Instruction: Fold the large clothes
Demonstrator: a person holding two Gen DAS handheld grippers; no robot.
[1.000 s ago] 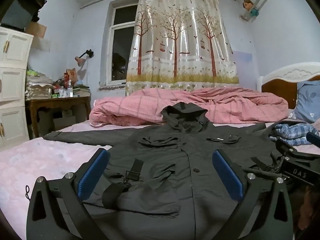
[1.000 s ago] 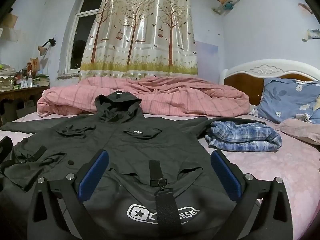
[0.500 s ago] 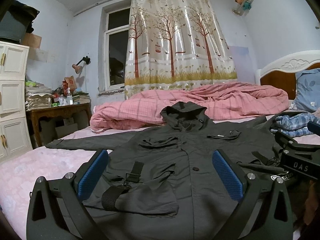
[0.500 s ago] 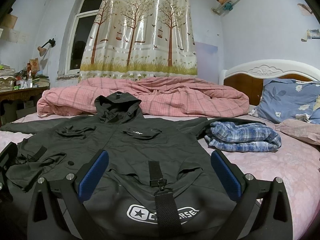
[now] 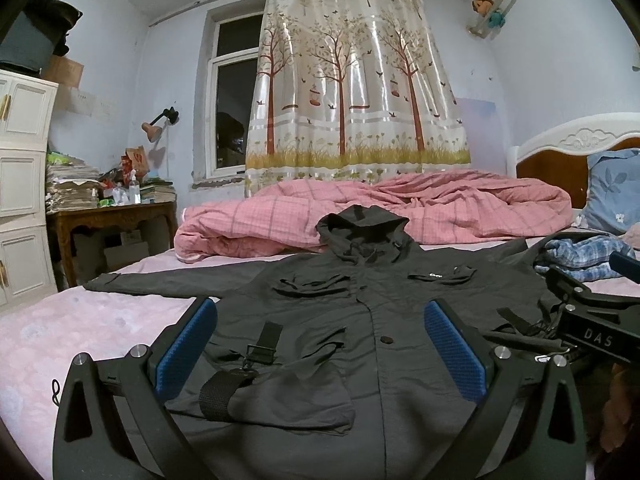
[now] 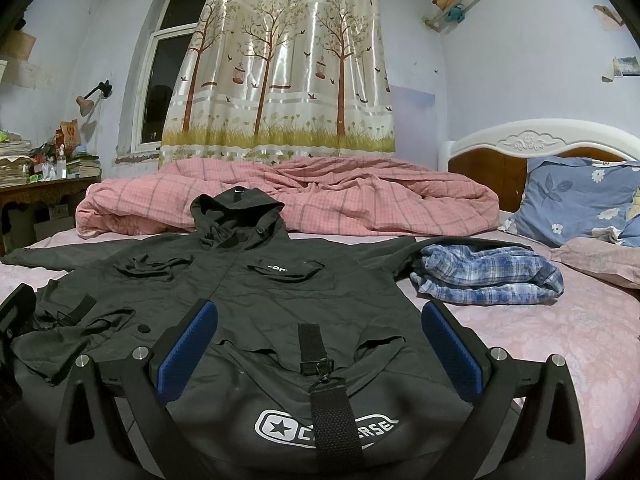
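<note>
A large black hooded jacket (image 5: 360,320) (image 6: 260,292) lies face up on the pink bed, hood toward the window, its left sleeve stretched out flat to the left. My left gripper (image 5: 320,344) hovers over the jacket's lower left front, open, nothing between its blue pads. My right gripper (image 6: 318,346) is over the lower right hem near the white star logo (image 6: 288,428), also open and holding nothing. In the left wrist view the right gripper's black body (image 5: 592,320) shows at the right edge. The jacket's right sleeve runs behind a folded plaid garment.
A folded blue plaid garment (image 6: 488,276) sits on the bed right of the jacket. A bunched pink quilt (image 6: 288,200) lies behind the hood. Blue floral pillow (image 6: 580,200) and headboard at right. A cluttered wooden side table (image 5: 112,216) and white cabinet (image 5: 24,184) stand left.
The left wrist view has lifted and tilted slightly, so more of the left sleeve shows. The right gripper has barely moved. Both stay open and the jacket lies as before.
</note>
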